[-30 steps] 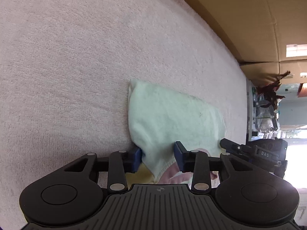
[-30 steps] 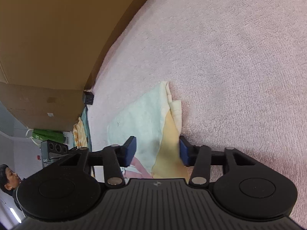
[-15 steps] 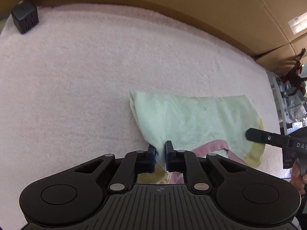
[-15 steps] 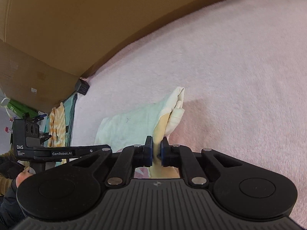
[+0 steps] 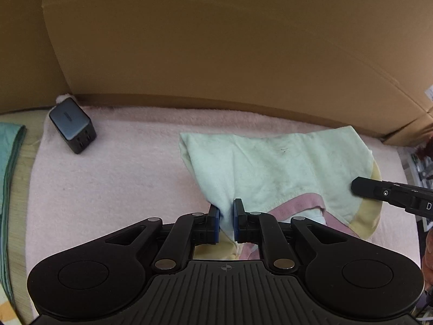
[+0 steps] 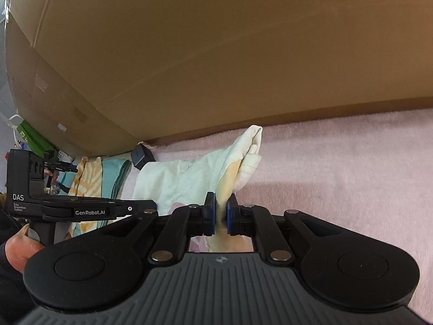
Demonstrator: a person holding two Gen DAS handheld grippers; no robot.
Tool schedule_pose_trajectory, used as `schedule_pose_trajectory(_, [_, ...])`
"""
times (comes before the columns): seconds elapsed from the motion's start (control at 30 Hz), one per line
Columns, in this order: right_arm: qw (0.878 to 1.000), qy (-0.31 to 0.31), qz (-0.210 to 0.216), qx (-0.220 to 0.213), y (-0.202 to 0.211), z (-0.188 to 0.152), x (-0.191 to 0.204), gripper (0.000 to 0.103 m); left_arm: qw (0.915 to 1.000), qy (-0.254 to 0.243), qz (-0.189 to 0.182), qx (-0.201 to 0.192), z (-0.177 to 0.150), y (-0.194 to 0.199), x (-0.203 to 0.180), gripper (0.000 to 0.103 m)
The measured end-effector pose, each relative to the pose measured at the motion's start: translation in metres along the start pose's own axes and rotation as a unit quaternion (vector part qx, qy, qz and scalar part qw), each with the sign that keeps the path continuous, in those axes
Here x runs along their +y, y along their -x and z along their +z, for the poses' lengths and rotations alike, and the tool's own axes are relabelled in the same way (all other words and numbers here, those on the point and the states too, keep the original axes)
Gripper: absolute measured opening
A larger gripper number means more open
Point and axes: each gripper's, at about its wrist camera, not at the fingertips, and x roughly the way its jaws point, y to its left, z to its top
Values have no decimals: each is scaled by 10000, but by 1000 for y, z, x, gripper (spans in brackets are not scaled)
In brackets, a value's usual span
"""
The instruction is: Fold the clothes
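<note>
Pale green cotton garment with pink and yellow trim (image 5: 270, 173) lies on the pink terry-covered desk (image 5: 113, 189), both near corners pinched: left gripper (image 5: 226, 220) and right gripper (image 6: 221, 214) fingers clamp cloth. The device bodies hide its lower edge.

A pink terry cover (image 5: 108, 189) carries a dark charger block (image 5: 72, 126) at its far left corner, close to the brown cardboard wall (image 5: 216, 48) along the far edge. Teal cloth (image 5: 10, 162) and yellow-striped cloth (image 6: 85, 174) lie past the left edge.
</note>
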Motion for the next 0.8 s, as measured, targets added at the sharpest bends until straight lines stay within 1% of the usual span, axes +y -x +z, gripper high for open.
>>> schedule_pose_trajectory(0.17, [9999, 67, -125, 30, -37, 17, -1, 9, 9996, 15, 296, -20, 20, -20, 14, 6])
schedule_pose_trajectory(0.33, [9991, 225, -368, 55, -69, 27, 0, 9, 9987, 75, 513, -22, 36, -43, 26, 6])
schedule_pose_trajectory(0.43, [9974, 370, -608, 108, -86, 31, 2, 9, 9979, 86, 641, 14, 42, -57, 30, 7])
schedule_pose_trajectory(0.53, [9951, 443, -853, 217, -101, 32, 0, 9, 9970, 94, 767, 69, 42, -69, 33, 9])
schedule_pose_trajectory(0.6, [9940, 430, -968, 272, -106, 30, -3, 9, 9965, 28, 836, 65, 41, -74, 34, 14])
schedule_pose_trajectory(0.63, [9936, 415, -1008, 290, -107, 29, -5, 9, 9960, -39, 890, 43, 40, -75, 33, 19])
schedule_pose_trajectory(0.67, [9933, 399, -1042, 305, -109, 28, -7, 9, 9955, -90, 940, 20, 40, -76, 32, 29])
schedule_pose_trajectory(0.7, [9930, 389, -1070, 317, -110, 26, -10, 9, 9951, -98, 988, -6, 39, -76, 32, 36])
schedule_pose_trajectory(0.73, [9928, 386, -1090, 319, -110, 25, -13, 10, 9944, -89, 1056, -40, 38, -76, 33, 54])
schedule_pose_trajectory(0.77, [9927, 384, -1100, 315, -110, 24, -14, 10, 9936, -75, 1125, -71, 38, -76, 34, 66])
schedule_pose_trajectory(0.8, [9926, 387, -1111, 307, -110, 23, -15, 11, 9928, -52, 1196, -94, 36, -76, 37, 71])
